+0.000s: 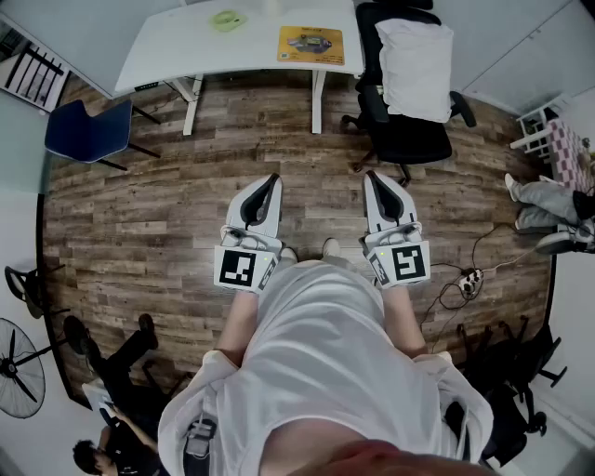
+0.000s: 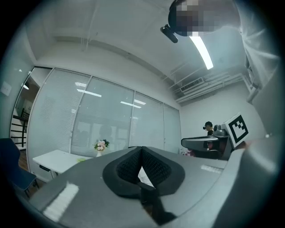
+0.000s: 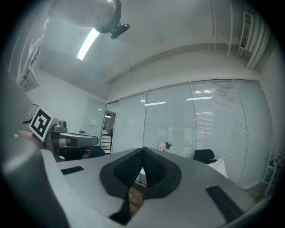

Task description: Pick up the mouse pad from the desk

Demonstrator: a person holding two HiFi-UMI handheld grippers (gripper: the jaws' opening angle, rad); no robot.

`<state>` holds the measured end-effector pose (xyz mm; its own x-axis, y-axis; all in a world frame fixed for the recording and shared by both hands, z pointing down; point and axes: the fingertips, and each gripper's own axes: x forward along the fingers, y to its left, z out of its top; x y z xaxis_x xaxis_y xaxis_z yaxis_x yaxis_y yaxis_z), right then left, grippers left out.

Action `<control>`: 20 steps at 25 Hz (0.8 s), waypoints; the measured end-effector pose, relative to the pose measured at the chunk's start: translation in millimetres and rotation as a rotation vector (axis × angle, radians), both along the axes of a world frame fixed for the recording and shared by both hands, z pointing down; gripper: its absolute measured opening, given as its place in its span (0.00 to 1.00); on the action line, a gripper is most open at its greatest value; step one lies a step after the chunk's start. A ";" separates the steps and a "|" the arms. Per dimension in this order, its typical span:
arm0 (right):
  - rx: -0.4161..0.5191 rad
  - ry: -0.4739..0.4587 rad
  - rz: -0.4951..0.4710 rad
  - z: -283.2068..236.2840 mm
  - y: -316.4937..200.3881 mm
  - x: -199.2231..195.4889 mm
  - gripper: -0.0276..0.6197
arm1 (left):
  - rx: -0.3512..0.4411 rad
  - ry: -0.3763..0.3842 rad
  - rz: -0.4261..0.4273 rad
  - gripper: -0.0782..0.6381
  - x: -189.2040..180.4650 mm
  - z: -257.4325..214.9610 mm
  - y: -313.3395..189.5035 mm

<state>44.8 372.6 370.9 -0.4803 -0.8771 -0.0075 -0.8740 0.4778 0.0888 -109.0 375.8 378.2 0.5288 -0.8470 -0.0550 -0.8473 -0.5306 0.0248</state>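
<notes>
Mouse pad (image 1: 310,45): orange-yellow rectangle lying flat on the white tabletop (image 1: 186,51), toward its right end and near the front edge; untouched, well apart from both grippers.
Left gripper (image 1: 272,178) (image 2: 141,148): held level above the wood floor (image 1: 139,214), tip aimed toward the tabletop, marker cube at the rear close to the body.
Left jaws: closed, tips meeting, nothing between them.
Right gripper (image 1: 371,175) (image 3: 143,149): level beside the left one, roughly parallel, aimed the same way.
Right jaws: closed tip to tip, empty.
Wearer (image 1: 325,353): standing in a white shirt, well short of the tabletop, one gripper in each hand.
Green item (image 1: 227,19): small and round, on the tabletop, left of the mouse pad and farther back; kind not clear.
Flowers (image 2: 101,144): small bunch in the left gripper view, at the far side of the tabletop, in front of the glass wall (image 2: 111,120).
Black chair (image 1: 409,130): just right of the tabletop, with a white cloth (image 1: 418,60) over its backrest.
Blue chair (image 1: 88,130): on the floor, left of the tabletop.
Fan (image 1: 19,367): at the lower left edge of the head view.
Power strip (image 1: 470,279): on the floor right of the right gripper, with cables around it.
Seated person (image 1: 548,200): at the far right, only legs showing.
Crouching person (image 1: 112,437): low in the lower left corner.
</notes>
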 end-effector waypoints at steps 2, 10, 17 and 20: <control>0.000 0.003 0.005 0.3 1.7 -4.7 0.04 | -0.003 -0.001 0.006 0.10 -5.3 1.6 3.0; 0.013 -0.003 0.008 -4.0 11.7 -27.1 0.04 | -0.010 0.008 0.017 0.10 -33.2 5.2 11.3; -0.015 0.034 0.049 9.0 9.0 -26.9 0.04 | -0.036 0.040 0.013 0.10 -48.3 19.3 0.6; -0.023 0.032 0.043 11.5 -4.9 -24.5 0.04 | -0.049 0.042 -0.001 0.10 -49.1 23.9 -10.8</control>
